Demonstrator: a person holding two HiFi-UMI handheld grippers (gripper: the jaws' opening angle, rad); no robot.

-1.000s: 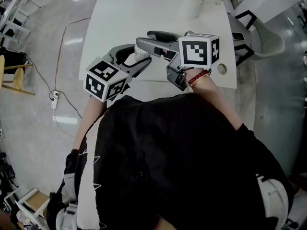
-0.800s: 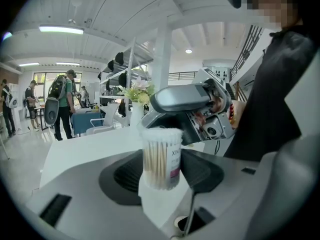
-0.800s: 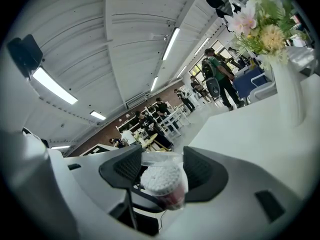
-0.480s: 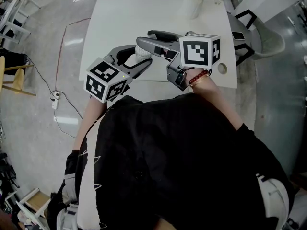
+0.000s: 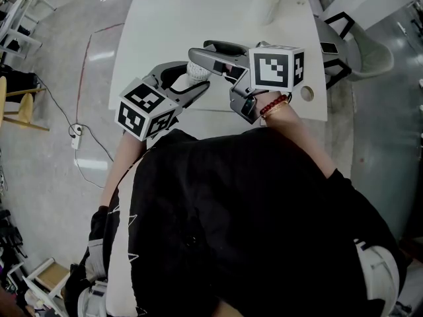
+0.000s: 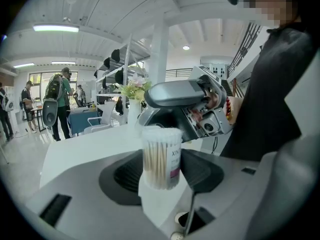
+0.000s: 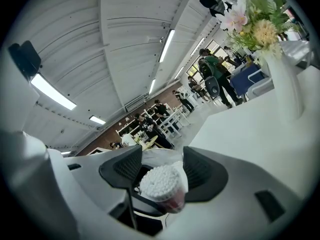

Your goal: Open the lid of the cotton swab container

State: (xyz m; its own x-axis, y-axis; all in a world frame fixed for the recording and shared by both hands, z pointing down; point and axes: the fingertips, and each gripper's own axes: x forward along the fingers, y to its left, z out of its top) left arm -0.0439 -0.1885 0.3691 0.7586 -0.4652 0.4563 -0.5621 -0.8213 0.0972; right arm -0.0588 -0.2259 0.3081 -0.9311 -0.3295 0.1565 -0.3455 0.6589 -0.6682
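Near front edge of table [image 5: 198, 12] — my left claw [image 6: 160, 173] clenched on body of cotton swab container [image 6: 161, 156], bracing it upright; right claw [image 7: 162, 170] straddled lid [image 7: 160, 180] from above — apparently pinching it, ready to pull. Lid not yet off.

White desk [image 5: 172, 18], upper centre. Clear cotton swab container [image 6: 161, 156]: white tips, magenta label. Grey left gripper [image 6: 161, 171] and right gripper [image 7: 159, 176]; black-and-white square-patterned cubes [image 5: 275, 67]. Red bracelet [image 5: 274, 105].
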